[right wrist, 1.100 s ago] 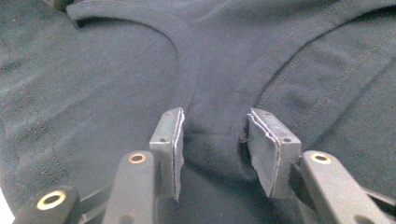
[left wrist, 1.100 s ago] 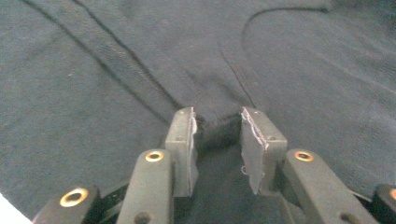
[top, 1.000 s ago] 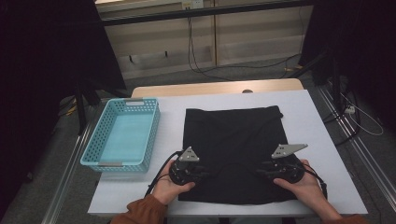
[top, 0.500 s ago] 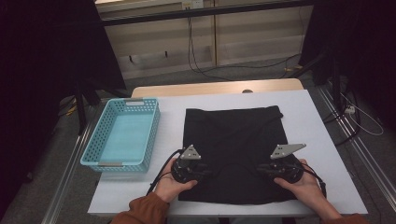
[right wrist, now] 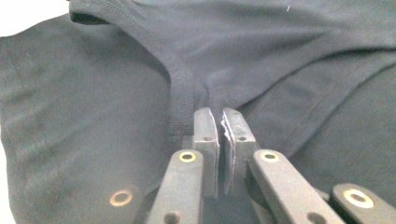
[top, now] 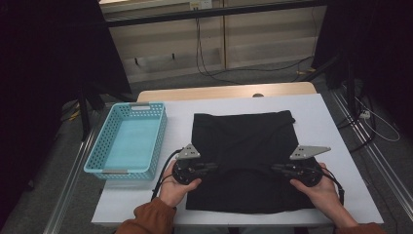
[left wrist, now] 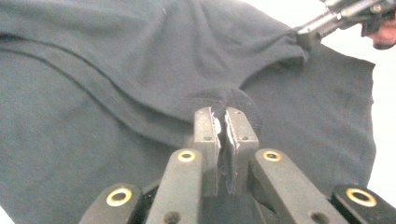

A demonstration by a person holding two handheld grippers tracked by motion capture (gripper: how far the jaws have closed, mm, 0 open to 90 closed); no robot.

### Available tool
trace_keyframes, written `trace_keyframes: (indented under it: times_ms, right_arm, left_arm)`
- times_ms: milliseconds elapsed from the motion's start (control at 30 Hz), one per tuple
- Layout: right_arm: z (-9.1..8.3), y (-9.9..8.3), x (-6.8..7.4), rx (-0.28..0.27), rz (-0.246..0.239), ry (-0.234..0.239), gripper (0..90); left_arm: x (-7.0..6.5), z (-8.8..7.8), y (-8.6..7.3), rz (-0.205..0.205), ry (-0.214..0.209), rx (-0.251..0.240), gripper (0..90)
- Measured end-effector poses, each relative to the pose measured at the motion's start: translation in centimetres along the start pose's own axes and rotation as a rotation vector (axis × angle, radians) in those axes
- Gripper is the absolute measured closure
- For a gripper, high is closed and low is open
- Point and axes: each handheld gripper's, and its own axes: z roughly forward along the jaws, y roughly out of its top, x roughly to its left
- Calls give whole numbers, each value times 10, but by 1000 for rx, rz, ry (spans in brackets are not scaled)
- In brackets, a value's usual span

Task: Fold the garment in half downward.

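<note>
A black garment (top: 243, 136) lies spread flat on the white table (top: 331, 126). My left gripper (top: 215, 166) lies low over the garment's near left part and points right. Its jaws have just been closing and now pinch a raised fold of the black cloth (left wrist: 243, 100); in its own view the left gripper (left wrist: 223, 116) has cloth squeezed between the pads. My right gripper (top: 273, 168) points left from the near right. It too has just closed, and the right gripper (right wrist: 219, 119) grips the cloth beside a stitched hem (right wrist: 180, 88). The right gripper (left wrist: 308, 30) also appears far off in the left gripper view.
A light blue plastic basket (top: 127, 141) stands on the table's left side, with nothing seen inside. A wooden strip (top: 224, 91) runs along the table's far edge. Cables lie on the floor behind. White table surface shows to the right of the garment.
Both hands have stayed almost where they were on the garment's near part. The cloth between the two grippers now shows a slight curved ridge.
</note>
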Motion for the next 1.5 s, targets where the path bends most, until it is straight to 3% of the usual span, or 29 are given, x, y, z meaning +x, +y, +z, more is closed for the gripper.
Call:
trace_keyframes:
  times_ms: [300,467,967,1267,1500]
  right_arm:
    - [-23,21,-1,-136,-18,0,873]
    - [-35,27,0,-176,-25,-8,873]
    - [-52,23,13,-171,-45,-2,875]
    - [-56,14,19,-163,-38,6,875]
    - [-58,9,27,-156,-42,26,875]
  left_arm:
    - [-11,-5,27,55,12,-70,851]
    - [-15,-14,34,52,2,-107,851]
    - [-23,-29,29,60,2,-127,851]
    - [-25,-24,17,62,-2,-79,851]
    - [-34,-32,16,71,-17,-94,851]
